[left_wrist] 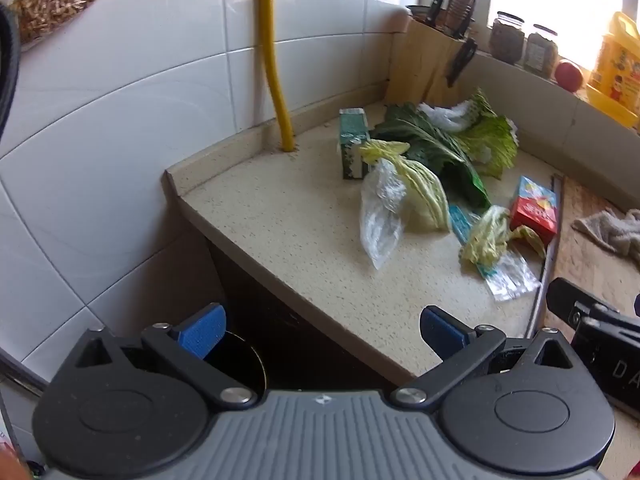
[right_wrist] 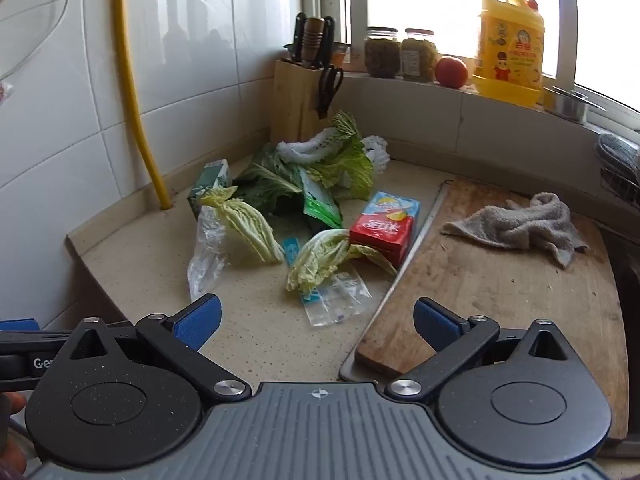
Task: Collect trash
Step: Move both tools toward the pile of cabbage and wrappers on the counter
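Left wrist view: left gripper (left_wrist: pixel 322 334) empty, fingers spread wide, hovering off the counter's (left_wrist: pixel 280 216) edge. Dark bin opening (left_wrist: pixel 236 364) sits just below the left finger (left_wrist: pixel 202 334). Trash pile lies well ahead and right of the fingers: clear plastic bag (left_wrist: pixel 378 216), cabbage leaves (left_wrist: pixel 424 192), green carton (left_wrist: pixel 352 142), red juice carton (left_wrist: pixel 534 208). Right wrist view: right gripper (right_wrist: pixel 316 322) likewise wide apart, holding nothing, low over the counter edge. Torn clear wrapper (right_wrist: pixel 336 296) lies just ahead between the fingers, a cabbage leaf (right_wrist: pixel 320 256) touching it. Judged step: approach, nothing collected yet. Next move calls for descending on one piece, probably that wrapper, and pinching flat film off stone.
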